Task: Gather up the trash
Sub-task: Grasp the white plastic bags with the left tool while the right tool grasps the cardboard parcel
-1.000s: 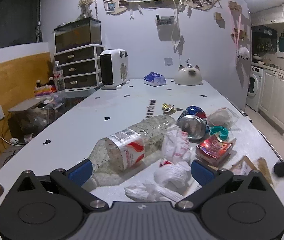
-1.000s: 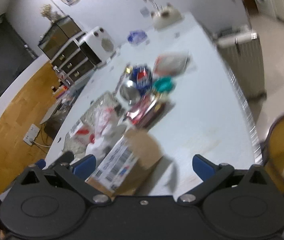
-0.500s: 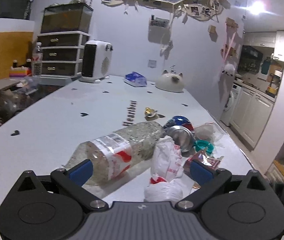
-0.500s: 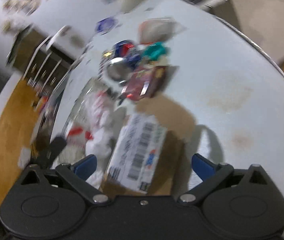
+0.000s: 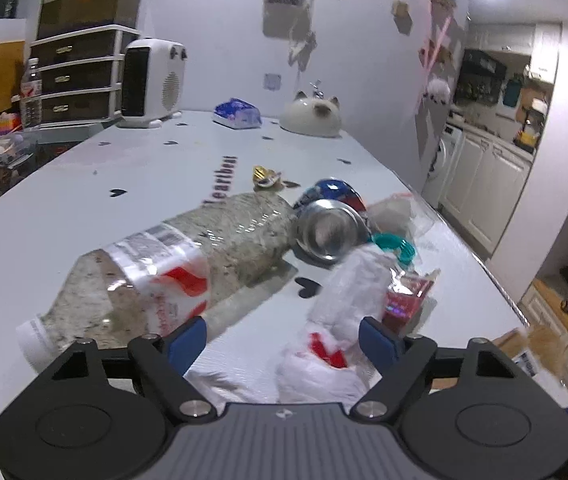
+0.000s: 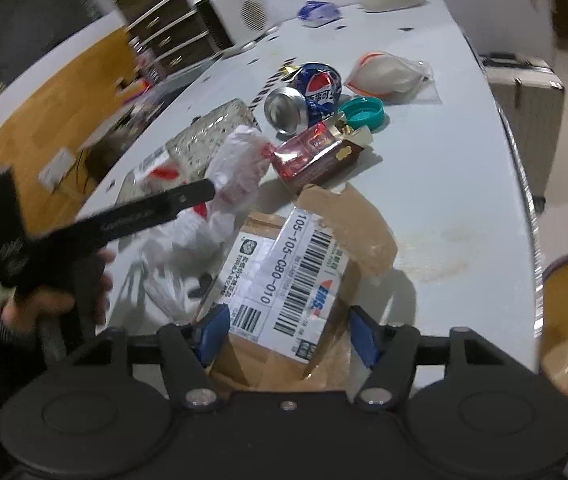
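Left to right on the white table (image 5: 84, 200): plastic bottle (image 5: 172, 264) lying flat, crushed can (image 5: 328, 228), teal lid (image 5: 398, 246). Left gripper (image 5: 282, 338) spread wide around a crumpled white bag (image 5: 336, 320). Right gripper (image 6: 286, 336) spread around a labelled cardboard box (image 6: 304, 276), not visibly pinching.

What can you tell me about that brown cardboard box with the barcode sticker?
The cardboard box is a small brown parcel, crumpled, with a torn flap folded up at its far end. A white shipping label with barcodes, "EMS" and the number 105-105-C80-010 covers its top. It lies on the white table near the front edge, between the open right tongs, whose blue pads flank its near end. White plastic bags press against its left side.
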Tool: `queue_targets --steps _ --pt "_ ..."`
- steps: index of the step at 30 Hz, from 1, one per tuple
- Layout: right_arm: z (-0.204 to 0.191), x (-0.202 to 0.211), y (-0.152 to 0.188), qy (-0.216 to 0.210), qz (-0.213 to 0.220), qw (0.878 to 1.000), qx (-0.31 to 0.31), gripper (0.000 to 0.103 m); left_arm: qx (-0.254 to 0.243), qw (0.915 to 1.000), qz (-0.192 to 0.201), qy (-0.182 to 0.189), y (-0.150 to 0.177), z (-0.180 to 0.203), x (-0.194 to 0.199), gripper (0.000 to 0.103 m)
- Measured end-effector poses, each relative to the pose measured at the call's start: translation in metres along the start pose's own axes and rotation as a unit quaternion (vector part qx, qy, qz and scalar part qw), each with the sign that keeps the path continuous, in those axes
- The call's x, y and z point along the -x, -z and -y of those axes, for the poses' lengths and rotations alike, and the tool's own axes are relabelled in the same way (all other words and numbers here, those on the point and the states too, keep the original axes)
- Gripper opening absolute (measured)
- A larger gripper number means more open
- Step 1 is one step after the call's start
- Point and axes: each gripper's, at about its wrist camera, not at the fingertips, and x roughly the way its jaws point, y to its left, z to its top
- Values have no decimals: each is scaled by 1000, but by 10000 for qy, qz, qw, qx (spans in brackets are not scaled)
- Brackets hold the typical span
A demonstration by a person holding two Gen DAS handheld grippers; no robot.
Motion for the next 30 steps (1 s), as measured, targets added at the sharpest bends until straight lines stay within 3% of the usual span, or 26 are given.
queue_targets --steps 6,10,13,19,24,30 --pt "13 18 -2 -62 -195 9955 922 65 -89 9986 -171 483 3 11 -2 81" --pt "23 22 -11 23 -240 9938 1081 67 -150 9977 -345 559 10 25 -5 73" --pt "33 28 -18 40 -87 9961 872 74 -153 9977 -474 462 16 34 -9 64" --pt "55 51 -18 -174 376 9990 -157 89 16 9986 -475 243 15 37 -14 61" --pt "72 56 -11 -255 429 9934 -1029 91 10 9994 -344 94 17 42 -4 60" --pt "67 43 -2 -318 305 9915 -1227 92 -41 9999 -18 165 28 48 37 60"
